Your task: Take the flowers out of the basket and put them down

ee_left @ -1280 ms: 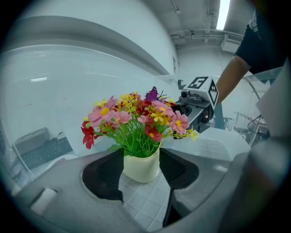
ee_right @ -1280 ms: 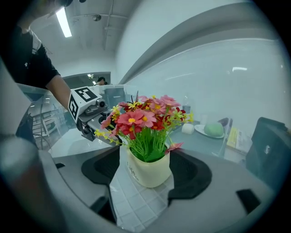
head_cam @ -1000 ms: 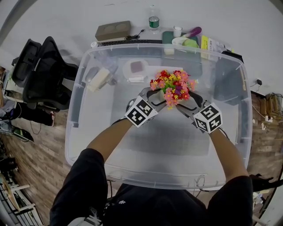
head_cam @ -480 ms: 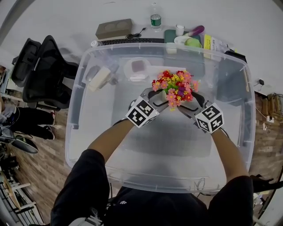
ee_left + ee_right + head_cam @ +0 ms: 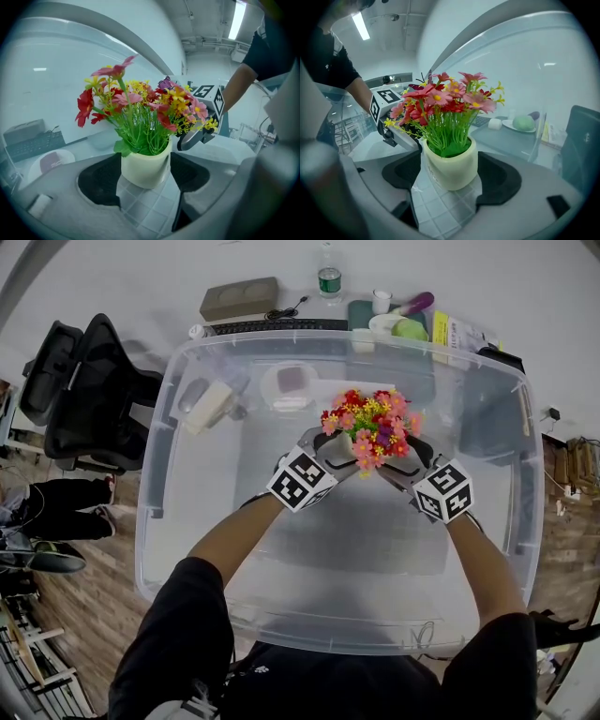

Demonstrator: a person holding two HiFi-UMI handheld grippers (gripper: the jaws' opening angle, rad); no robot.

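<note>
Red, pink and yellow artificial flowers [image 5: 370, 423] stand in a small cream pot [image 5: 145, 166] on the floor of a large clear plastic bin [image 5: 155, 521]. My left gripper [image 5: 333, 448] reaches the pot from the left and my right gripper [image 5: 398, 457] from the right. In the left gripper view the pot stands between the black pads [image 5: 96, 180], whose jaws have just been opening and now stand close beside it. The right gripper view shows the same pot [image 5: 451, 166] between its pads [image 5: 501, 180], which have also widened.
Beyond the bin's far wall lie a keyboard [image 5: 272, 329], a brown box [image 5: 240, 302], a bottle [image 5: 325, 282] and a dish with a green item [image 5: 403, 329]. A white dish [image 5: 289, 385] shows through the bin. An office chair [image 5: 89, 395] stands at the left.
The flower pot and both grippers keep nearly the same place in the bin; only the picture has shifted slightly.
</note>
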